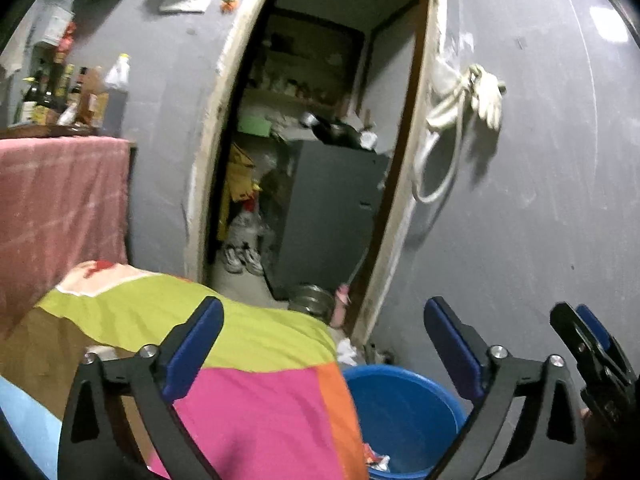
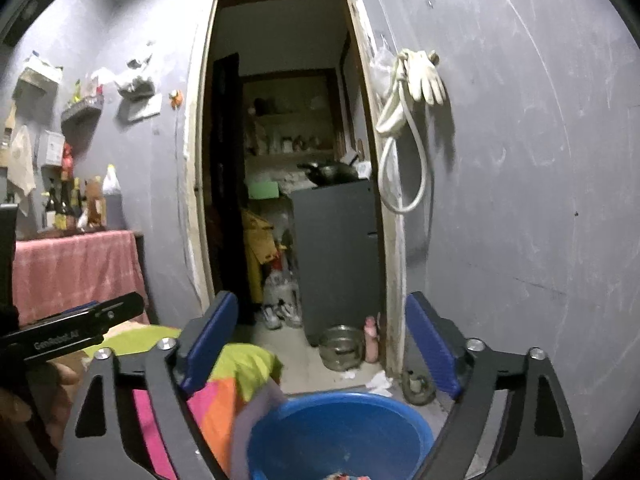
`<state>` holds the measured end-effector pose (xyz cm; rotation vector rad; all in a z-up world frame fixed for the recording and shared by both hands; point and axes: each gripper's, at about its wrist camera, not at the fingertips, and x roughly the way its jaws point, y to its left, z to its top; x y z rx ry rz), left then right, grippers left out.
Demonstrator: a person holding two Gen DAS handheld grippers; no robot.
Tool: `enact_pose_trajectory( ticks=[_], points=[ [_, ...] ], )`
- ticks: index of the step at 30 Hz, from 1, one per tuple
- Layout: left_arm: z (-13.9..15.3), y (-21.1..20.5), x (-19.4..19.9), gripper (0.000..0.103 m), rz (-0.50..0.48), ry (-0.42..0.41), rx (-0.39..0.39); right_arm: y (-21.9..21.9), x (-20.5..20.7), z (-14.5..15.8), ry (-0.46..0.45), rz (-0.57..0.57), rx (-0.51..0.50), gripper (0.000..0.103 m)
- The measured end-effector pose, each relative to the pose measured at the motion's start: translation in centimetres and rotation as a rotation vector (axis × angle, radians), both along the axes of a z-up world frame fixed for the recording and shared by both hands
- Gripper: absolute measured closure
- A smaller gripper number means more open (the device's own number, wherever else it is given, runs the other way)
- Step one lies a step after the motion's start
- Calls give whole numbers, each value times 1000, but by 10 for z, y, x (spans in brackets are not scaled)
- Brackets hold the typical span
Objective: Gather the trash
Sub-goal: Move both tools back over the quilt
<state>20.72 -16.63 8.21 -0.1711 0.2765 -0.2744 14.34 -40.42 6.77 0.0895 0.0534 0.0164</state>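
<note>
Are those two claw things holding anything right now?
No. The left gripper and right gripper are both open and empty above the blue bucket.

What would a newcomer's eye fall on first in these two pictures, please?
Probably the blue bucket low in the foreground, with bits of trash in its bottom, and the bright pink, green and orange cloth draped just left of it. Behind them a dark open doorway splits the grey wall, with pale gloves and a looped hose hanging on its right.

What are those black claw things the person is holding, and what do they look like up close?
Two matching hand-held grippers, left gripper and right gripper: black angular frames with triangular cut-outs, silver bolt heads, and flat blue fingers. One carries white lettering along its side.
</note>
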Motion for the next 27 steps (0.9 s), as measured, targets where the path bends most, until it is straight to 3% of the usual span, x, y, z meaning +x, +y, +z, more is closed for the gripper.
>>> enact_pose_trajectory(
  ticks=[3,14,21,27],
  points=[
    [9,14,-11,3,21,-28,14,13,-5,8,-20,9,-1,0],
    [22,67,-40,2,89,-62,34,59,-22,26,-71,70,0,0],
    [14,118,-48,2,133,-39,54,101,-25,26,-89,126,-11,0],
    [-11,172,-39,2,189,20,72,144,-12,13,-59,192,-44,0]
  ],
)
